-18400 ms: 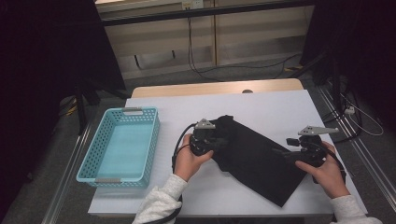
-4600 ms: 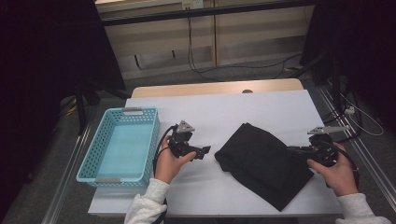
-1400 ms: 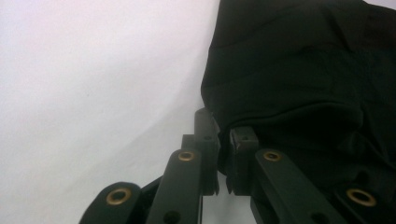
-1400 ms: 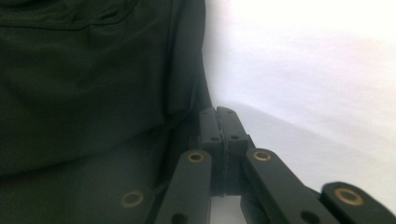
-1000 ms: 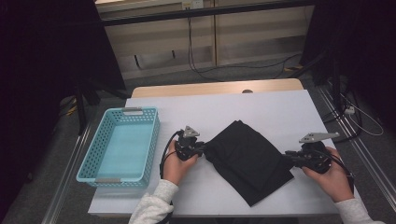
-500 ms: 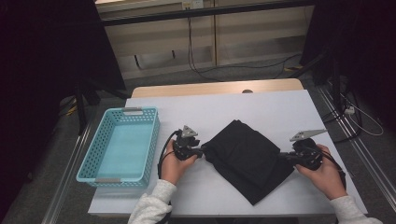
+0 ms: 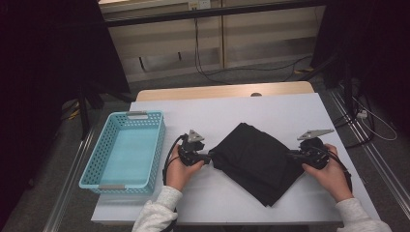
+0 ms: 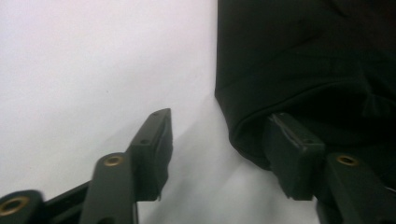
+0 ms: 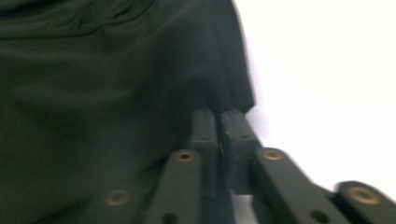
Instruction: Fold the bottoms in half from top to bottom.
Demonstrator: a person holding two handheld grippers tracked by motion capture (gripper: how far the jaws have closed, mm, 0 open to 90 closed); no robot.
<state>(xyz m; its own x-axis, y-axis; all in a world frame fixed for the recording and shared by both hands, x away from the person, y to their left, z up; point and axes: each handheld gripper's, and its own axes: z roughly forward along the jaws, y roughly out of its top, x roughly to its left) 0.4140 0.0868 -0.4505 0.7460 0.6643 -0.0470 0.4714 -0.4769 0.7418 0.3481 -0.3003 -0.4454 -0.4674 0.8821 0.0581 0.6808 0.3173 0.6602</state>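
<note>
A folded black cloth (image 7: 256, 162) lies on the white table (image 7: 232, 113), turned like a diamond. My left gripper (image 7: 209, 157) is at its left corner. In the left gripper view its jaws have just been opening; the left gripper (image 8: 219, 121) stands open, with one fingertip (image 8: 156, 135) on the bare table and the other against the rolled edge of the cloth (image 8: 303, 60). My right gripper (image 7: 291, 155) is at the cloth's right corner. In the right gripper view the right gripper (image 9: 218, 112) has its jaws almost together, pinching the cloth's (image 9: 93, 93) edge, though they have just eased open slightly.
A light blue mesh basket (image 7: 159, 140) stands at the table's left end, close to my left hand. Cables run across the floor beyond the table's far edge. White tabletop shows around the cloth.
My right hand has moved a little left, onto the cloth's right corner. The left gripper has kept its place and its jaws have spread apart. The cloth lies as before.
</note>
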